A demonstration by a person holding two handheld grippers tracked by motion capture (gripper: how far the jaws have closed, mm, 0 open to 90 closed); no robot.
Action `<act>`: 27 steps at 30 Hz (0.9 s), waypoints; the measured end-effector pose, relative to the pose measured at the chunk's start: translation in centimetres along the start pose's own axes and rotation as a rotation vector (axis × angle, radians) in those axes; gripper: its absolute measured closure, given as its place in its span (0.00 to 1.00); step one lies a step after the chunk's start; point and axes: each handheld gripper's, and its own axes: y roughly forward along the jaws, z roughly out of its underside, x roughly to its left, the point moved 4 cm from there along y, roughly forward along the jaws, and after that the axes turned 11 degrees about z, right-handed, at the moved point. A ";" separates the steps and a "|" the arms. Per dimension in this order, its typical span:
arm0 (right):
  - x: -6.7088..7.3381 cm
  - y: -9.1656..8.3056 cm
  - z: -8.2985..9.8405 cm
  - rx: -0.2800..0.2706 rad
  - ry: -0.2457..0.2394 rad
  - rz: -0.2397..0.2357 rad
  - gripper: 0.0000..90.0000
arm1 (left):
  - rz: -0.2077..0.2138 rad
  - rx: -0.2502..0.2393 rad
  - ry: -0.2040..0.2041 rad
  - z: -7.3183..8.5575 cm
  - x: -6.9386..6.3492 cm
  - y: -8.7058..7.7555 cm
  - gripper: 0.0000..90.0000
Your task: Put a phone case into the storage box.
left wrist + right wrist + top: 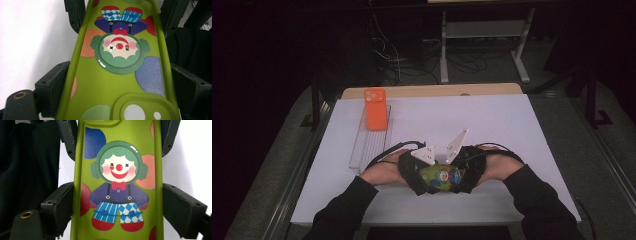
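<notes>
Jaws of left gripper (428,172) and right gripper (457,172) clamp green phone case (441,177) from both ends, low over white table (492,125). Gripper views reveal clown print; high view adds orange phone (375,109) on clear tray (362,150).

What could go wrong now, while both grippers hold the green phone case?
1. The left gripper and right gripper clamp opposite ends of the green case; pulling apart might bend it or make it slip.
2. The orange phone rests on the clear tray close by; a wide swing of the left hand could knock it.
</notes>
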 end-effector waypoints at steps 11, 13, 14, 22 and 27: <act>-0.4 -0.4 0.2 -0.063 0.046 -0.006 0.06 | -0.024 -0.017 0.025 -0.1 -0.1 -0.7 0.16; -0.8 -0.7 0.4 -0.093 0.082 0.002 0.02 | -0.035 -0.014 0.014 0.1 -0.1 -0.8 0.16; -1.1 -1.0 0.6 -0.104 0.097 0.014 0.02 | -0.045 -0.017 0.006 0.1 0.0 -0.8 0.16; -3.0 -2.4 2.7 -0.135 0.245 0.123 0.00 | -0.129 -0.041 -0.086 0.8 0.5 -1.3 0.17; -3.8 -2.7 4.1 -0.162 0.366 0.204 0.00 | -0.214 -0.065 -0.158 1.0 0.9 -1.6 0.17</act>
